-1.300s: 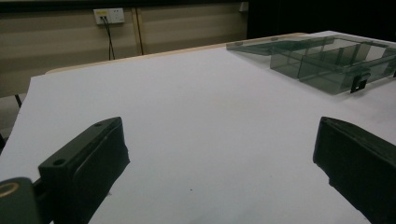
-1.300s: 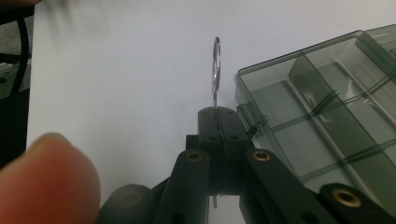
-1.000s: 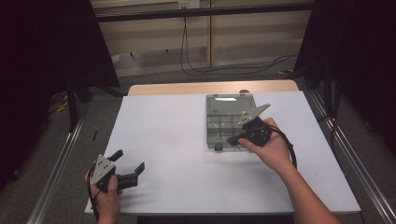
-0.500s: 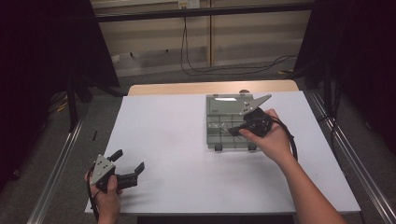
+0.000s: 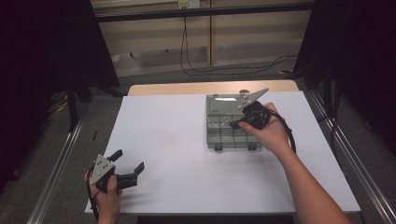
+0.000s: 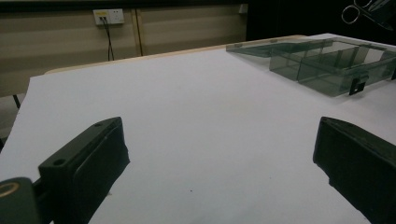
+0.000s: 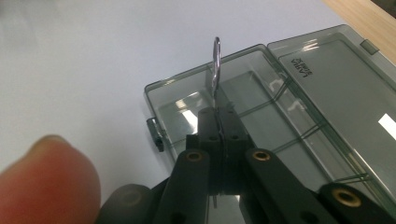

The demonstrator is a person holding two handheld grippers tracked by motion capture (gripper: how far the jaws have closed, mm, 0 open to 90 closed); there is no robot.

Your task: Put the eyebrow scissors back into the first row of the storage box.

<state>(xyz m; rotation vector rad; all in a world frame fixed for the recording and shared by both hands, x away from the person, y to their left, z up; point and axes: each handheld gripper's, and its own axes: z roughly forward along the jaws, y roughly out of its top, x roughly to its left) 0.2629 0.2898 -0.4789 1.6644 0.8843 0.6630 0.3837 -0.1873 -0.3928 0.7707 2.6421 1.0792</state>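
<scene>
A: Nearest to us, the left gripper (image 5: pixel 125 171) rests at the near-left corner of the white table (image 5: pixel 173 140), its jaws wide apart with nothing between them. In the left gripper view we look across bare white surface all the way to the compartment box (image 6: pixel 327 65); that whole stretch near and left of the box is open room for moving.

B: And the edges?

A: The box stands well apart from the table's left and near edges. Its hinged lid (image 7: pixel 345 88) lies flat behind it, close to the far edge, where a strip of wooden tabletop (image 5: pixel 187 88) shows beyond the white sheet. To the right of the box only a narrow band of table remains.

B: Where is the held thing?

A: We see the right gripper (image 5: pixel 235 124) over the box, its jaws pressed together on a thin metal piece (image 7: pixel 215 60). In the right gripper view the piece stands up from the jaw tips, bright and slender, with a rounded loop at its top, above the open compartments. The box is smoky, translucent plastic with internal dividers and a small latch (image 7: pixel 156 133) on its front wall.
</scene>
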